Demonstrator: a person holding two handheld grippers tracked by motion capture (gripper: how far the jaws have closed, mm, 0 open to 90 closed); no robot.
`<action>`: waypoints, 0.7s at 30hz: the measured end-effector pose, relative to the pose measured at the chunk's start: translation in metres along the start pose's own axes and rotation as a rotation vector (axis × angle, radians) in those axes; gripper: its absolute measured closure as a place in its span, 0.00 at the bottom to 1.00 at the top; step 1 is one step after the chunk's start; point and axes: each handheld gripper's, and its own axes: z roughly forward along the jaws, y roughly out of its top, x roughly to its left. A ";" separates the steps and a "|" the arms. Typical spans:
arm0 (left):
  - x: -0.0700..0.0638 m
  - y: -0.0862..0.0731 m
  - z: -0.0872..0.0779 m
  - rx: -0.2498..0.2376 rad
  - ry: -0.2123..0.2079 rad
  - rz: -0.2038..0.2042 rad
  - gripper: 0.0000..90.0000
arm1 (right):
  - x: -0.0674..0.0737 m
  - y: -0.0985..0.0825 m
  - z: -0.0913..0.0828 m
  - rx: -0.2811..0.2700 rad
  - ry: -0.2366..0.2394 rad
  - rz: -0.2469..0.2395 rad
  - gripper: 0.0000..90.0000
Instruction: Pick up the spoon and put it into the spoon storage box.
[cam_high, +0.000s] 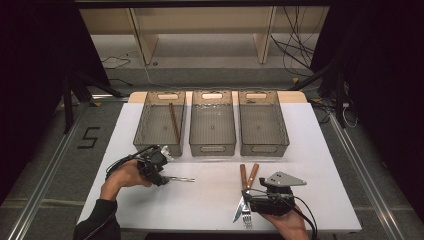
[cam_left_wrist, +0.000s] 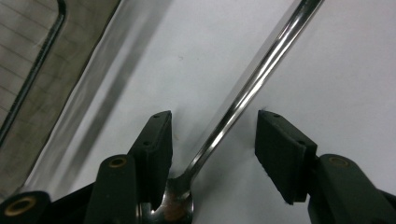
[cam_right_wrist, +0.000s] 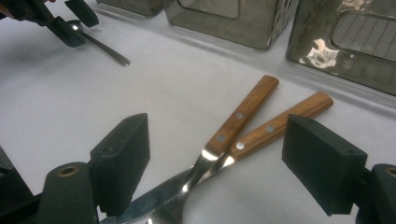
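Note:
A metal spoon lies on the white table, left of centre. My left gripper is low over its bowl end; in the left gripper view the spoon's thin neck runs between the jaws of this gripper, with a gap on each side, so the gripper is open. A wood-handled fork and a wood-handled knife lie crossed near the front right. My right gripper hovers open over their metal ends. In the right gripper view the fork and knife lie between that gripper's wide-apart pads.
Three see-through grey bins stand in a row at the back of the table: left, middle, right. A long wooden-handled piece lies in the left bin. The table's front edge is close behind both hands.

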 end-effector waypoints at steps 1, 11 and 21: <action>0.001 0.000 0.001 0.010 0.000 0.003 0.51 | 0.000 0.000 0.000 -0.002 0.000 0.000 0.27; 0.002 0.002 0.001 0.021 -0.029 0.014 0.58 | -0.001 -0.001 0.000 -0.001 -0.002 0.001 0.27; 0.001 0.004 0.001 0.041 -0.040 0.016 0.66 | 0.000 -0.001 0.000 0.002 -0.006 -0.005 0.27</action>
